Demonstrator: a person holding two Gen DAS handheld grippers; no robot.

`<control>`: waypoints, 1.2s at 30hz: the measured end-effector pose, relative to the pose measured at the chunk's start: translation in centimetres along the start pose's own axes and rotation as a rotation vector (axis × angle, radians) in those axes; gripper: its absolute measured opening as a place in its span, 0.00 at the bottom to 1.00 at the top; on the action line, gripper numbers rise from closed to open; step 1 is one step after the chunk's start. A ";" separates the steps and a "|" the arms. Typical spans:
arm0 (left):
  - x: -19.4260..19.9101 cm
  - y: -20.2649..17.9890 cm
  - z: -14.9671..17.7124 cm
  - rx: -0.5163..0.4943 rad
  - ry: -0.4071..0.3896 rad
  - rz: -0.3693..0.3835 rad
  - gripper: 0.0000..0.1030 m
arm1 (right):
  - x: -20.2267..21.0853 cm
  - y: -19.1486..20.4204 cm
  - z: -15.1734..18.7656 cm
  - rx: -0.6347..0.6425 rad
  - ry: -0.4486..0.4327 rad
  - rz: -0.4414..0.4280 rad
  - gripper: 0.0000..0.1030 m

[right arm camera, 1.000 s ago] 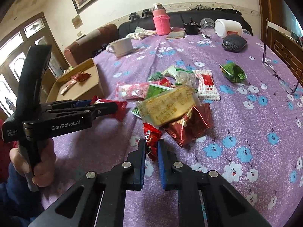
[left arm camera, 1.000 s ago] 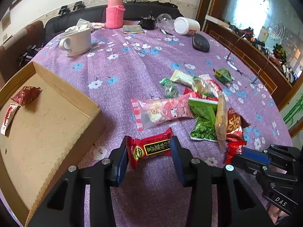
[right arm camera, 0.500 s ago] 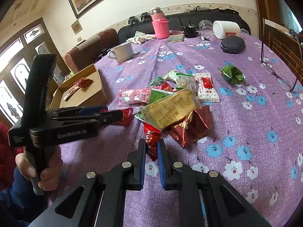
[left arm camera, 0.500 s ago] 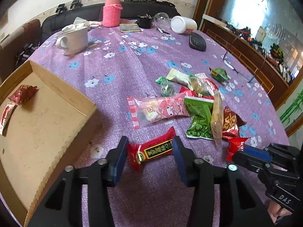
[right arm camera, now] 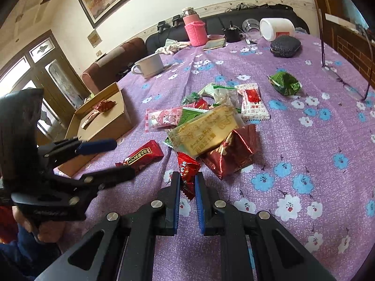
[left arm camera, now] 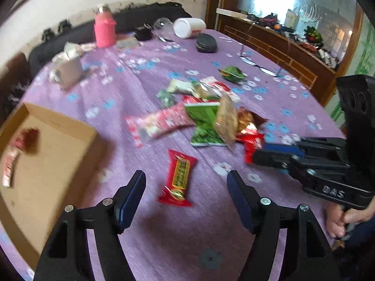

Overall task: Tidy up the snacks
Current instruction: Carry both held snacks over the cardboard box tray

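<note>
A long red snack bar (left arm camera: pixel 179 178) lies on the purple cloth between the open jaws of my left gripper (left arm camera: pixel 186 182), not gripped; it also shows in the right wrist view (right arm camera: pixel 143 155). My right gripper (right arm camera: pixel 187 183) is shut on a small red snack packet (right arm camera: pixel 187 168), which also shows in the left wrist view (left arm camera: pixel 252 144). A pile of snacks lies beyond: a pink packet (right arm camera: pixel 164 118), a yellow biscuit pack (right arm camera: pixel 206 131), a dark red bag (right arm camera: pixel 230 153). A cardboard box (left arm camera: pixel 49 154) at the left holds two red snacks (left arm camera: pixel 24 137).
A white mug (right arm camera: pixel 150 64), a pink bottle (right arm camera: pixel 194 30), a white jar (right arm camera: pixel 277 29), a black pouch (right arm camera: pixel 284 45) and glasses (right arm camera: pixel 344 79) stand toward the far side of the table. A green snack (right arm camera: pixel 284 83) lies apart at the right.
My left gripper has opened wide and let go of the long red bar, which now lies on the cloth. The left view has swung right. My right gripper stays shut on the small red packet.
</note>
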State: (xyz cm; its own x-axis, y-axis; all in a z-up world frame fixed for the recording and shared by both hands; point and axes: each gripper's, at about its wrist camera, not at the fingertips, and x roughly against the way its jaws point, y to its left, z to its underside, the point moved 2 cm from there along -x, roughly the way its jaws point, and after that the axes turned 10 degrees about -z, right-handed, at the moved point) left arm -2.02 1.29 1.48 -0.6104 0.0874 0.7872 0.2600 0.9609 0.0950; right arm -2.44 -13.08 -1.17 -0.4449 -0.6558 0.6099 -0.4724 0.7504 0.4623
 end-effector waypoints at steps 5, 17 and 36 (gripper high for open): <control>-2.2 -0.2 -0.3 -0.015 0.037 -0.070 0.67 | 0.3 -0.3 0.1 -0.006 -0.011 0.001 0.12; -1.6 1.8 0.2 0.092 0.040 -0.058 0.18 | 0.7 0.1 0.0 -0.009 -0.017 -0.004 0.13; 4.1 13.9 1.9 0.383 -0.080 -0.139 0.18 | -3.3 9.6 -4.4 0.114 0.077 -0.187 0.13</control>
State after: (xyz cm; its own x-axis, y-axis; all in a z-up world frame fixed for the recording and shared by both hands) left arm -2.35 15.46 4.91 -0.6799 -0.0443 0.7320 -0.1172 0.9919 -0.0488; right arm -2.16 -3.34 4.10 -0.2843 -0.7710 0.5699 -0.6258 0.5996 0.4989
